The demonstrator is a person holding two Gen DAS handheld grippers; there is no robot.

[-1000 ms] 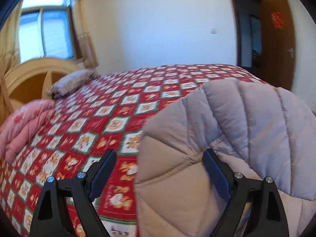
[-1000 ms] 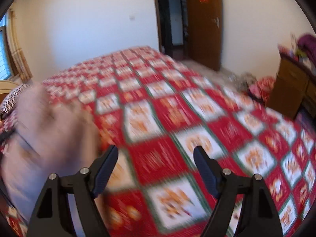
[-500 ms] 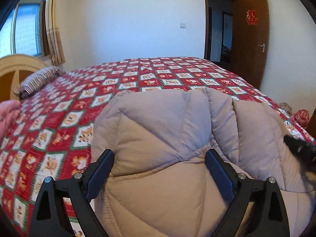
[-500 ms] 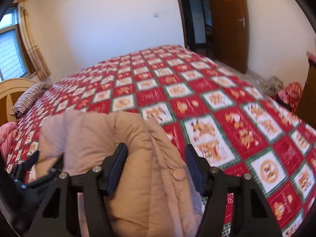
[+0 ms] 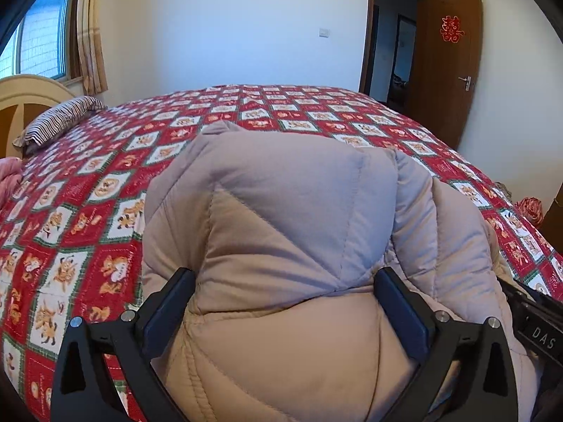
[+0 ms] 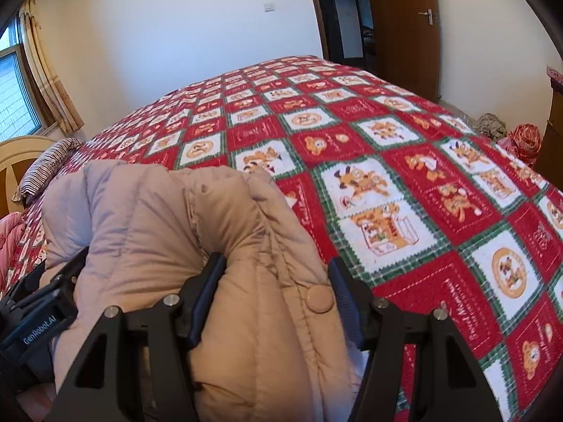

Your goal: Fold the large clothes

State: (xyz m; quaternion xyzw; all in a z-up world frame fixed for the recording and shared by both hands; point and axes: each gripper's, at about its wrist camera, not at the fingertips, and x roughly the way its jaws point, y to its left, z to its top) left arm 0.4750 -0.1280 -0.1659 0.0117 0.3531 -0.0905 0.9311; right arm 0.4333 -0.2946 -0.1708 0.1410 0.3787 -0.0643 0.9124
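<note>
Puffy coat (image 5: pixel 288 218) is squeezed by left gripper (image 5: pixel 283 302) & right gripper (image 6: pixel 278 292), both closed on it; soft, light, springy, so best held at the thick edges

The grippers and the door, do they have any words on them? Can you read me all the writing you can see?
"GenRobot.AI": white letters on the left gripper's black body, in the right wrist view.
"DAS": white letters on the right gripper's black body; the rest is cut off.
Red paper sign on the brown door: a double-happiness character.
Bedspread squares: lettering too small to read.
</note>
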